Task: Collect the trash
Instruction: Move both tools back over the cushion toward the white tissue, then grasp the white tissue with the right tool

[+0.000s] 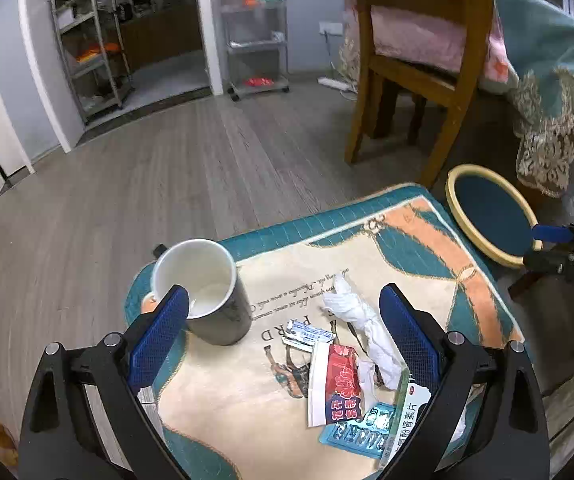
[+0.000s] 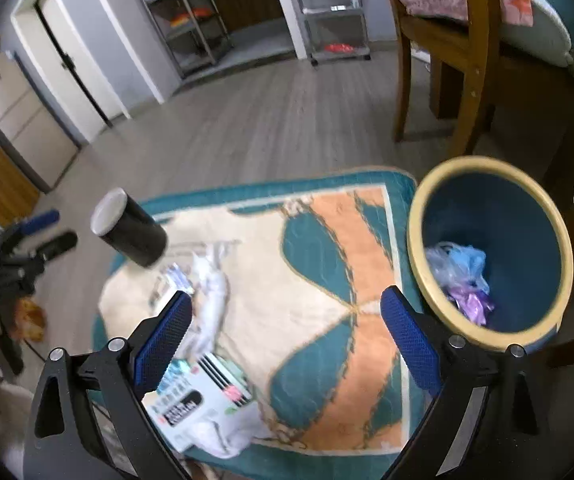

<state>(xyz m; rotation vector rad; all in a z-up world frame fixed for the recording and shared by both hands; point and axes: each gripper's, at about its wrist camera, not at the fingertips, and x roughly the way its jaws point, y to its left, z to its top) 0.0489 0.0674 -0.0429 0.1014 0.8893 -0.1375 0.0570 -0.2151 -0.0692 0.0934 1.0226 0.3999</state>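
Trash lies on a patterned mat (image 1: 419,248) over a low table: a crumpled white tissue (image 1: 361,320), a red and white wrapper (image 1: 337,384), a small foil sachet (image 1: 307,334), a blue pill blister (image 1: 361,430) and a medicine box (image 1: 405,412). My left gripper (image 1: 283,328) hangs open above them, nothing between its fingers. A blue bin with a cream rim (image 2: 491,248) holds plastic bags (image 2: 459,272). My right gripper (image 2: 287,334) is open over the mat (image 2: 315,280), left of the bin, with the tissue (image 2: 211,300) and a box (image 2: 203,400) near its left finger.
A dark mug with a white inside (image 1: 203,288) stands on the mat's left part. A wooden chair (image 1: 415,68) and a cloth-covered table (image 1: 559,92) stand behind the bin (image 1: 491,212). Grey wood floor (image 1: 147,184) spreads beyond, with metal shelving (image 1: 91,40) at the wall.
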